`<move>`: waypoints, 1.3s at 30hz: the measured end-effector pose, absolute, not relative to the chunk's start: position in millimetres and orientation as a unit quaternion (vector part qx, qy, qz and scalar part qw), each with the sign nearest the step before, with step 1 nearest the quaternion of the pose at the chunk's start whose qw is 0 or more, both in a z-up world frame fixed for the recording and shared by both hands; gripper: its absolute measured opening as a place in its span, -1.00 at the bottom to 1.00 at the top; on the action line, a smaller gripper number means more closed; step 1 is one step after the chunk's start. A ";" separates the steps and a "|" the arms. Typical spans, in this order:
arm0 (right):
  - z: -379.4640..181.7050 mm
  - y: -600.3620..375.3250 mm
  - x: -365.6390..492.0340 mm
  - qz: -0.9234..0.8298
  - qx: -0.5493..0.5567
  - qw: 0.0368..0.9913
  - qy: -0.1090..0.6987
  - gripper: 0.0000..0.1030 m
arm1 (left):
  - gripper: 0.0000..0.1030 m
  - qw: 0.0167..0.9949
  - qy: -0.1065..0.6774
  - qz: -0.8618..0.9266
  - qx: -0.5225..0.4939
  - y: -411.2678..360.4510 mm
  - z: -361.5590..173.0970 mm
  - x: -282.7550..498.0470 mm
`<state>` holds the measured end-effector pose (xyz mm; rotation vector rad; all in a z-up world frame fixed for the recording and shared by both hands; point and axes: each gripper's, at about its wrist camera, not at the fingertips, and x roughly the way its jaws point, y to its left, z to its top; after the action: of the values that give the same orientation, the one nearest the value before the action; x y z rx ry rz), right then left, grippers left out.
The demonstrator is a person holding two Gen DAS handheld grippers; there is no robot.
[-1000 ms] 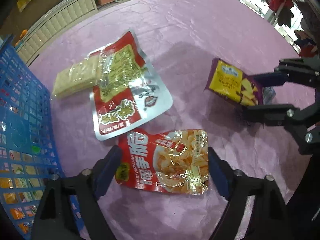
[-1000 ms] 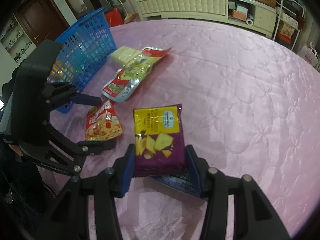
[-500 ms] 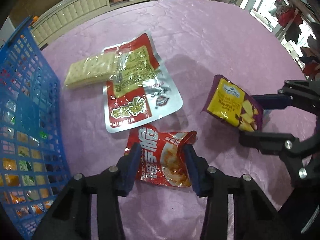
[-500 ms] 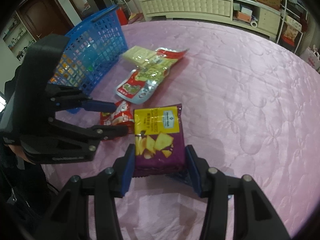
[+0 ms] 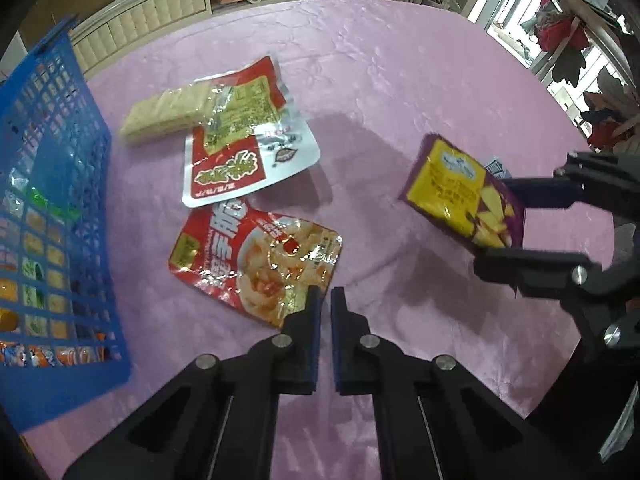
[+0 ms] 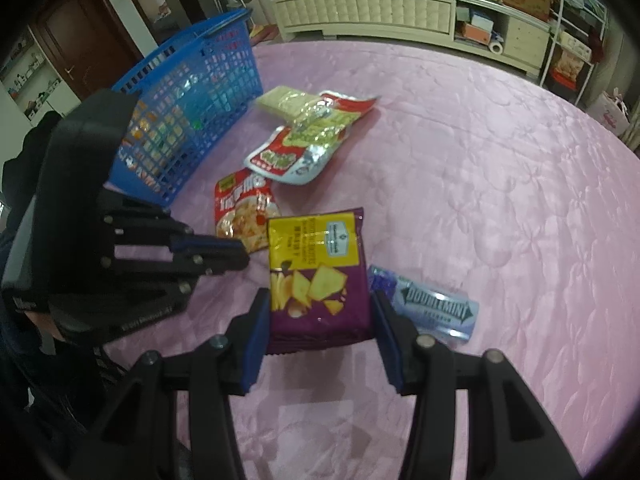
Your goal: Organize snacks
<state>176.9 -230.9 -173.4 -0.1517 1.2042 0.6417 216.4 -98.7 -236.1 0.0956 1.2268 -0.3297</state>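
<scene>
We see the left gripper point(image 5: 325, 300) with its jaws just drawn together to a slit, nothing between them; the red noodle-snack pouch point(image 5: 256, 262) lies on the pink worktop point(image 5: 400, 80) at their ten o'clock, its near corner beside the tips. The right gripper point(image 6: 320, 312) clamps the purple chip bag point(image 6: 318, 276). The blue basket point(image 6: 192, 120) stands at eleven o'clock.
</scene>
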 end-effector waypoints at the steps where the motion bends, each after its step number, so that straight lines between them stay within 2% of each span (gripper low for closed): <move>1: -173.9 -231.3 174.9 0.295 -0.071 0.773 0.556 0.05 | -0.92 0.806 0.568 -0.159 0.044 -92.9 -236.5 215.3; 4: -175.7 -233.3 168.9 0.293 -0.069 0.773 0.559 0.05 | -0.92 0.811 0.561 -0.158 0.051 -92.2 -232.0 209.9; 5: -176.1 -234.0 167.8 0.292 -0.068 0.773 0.559 0.05 | -0.86 0.811 0.561 -0.157 0.053 -94.1 -231.1 208.5; 7: -176.6 -235.2 165.3 0.292 -0.066 0.773 0.559 0.05 | -0.54 0.809 0.564 -0.156 0.060 -96.9 -231.3 206.8; 8: -176.3 -235.4 164.5 0.292 -0.066 0.773 0.559 0.05 | -0.29 0.810 0.562 -0.152 0.069 -98.4 -234.7 208.2; 17: -176.0 -236.2 167.9 0.292 -0.058 0.777 0.555 0.05 | -0.26 0.807 0.560 -0.132 0.134 -127.9 -237.4 213.3; 19: -178.0 -238.2 169.2 0.291 -0.053 0.777 0.556 0.05 | -0.42 0.806 0.561 -0.136 0.128 -125.9 -238.9 218.5; 21: -179.5 -239.1 170.1 0.291 -0.050 0.776 0.557 0.05 | -0.70 0.804 0.566 -0.138 0.118 -122.0 -239.7 225.7; 27: -184.0 -241.4 173.8 0.292 -0.040 0.774 0.560 0.05 | -0.93 0.801 0.572 -0.150 0.094 -116.6 -239.5 233.5; 33: -186.8 -240.5 178.1 0.294 -0.032 0.774 0.560 0.05 | -0.99 0.804 0.567 -0.153 0.093 -109.8 -235.0 230.8; 39: -182.9 -239.3 178.5 0.292 -0.030 0.776 0.559 0.05 | -1.00 0.817 0.548 -0.163 0.071 -110.0 -203.9 215.6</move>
<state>178.5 -239.3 -182.9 -0.0643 1.2092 0.6324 215.6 -110.0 -203.9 0.1514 1.1685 -0.3477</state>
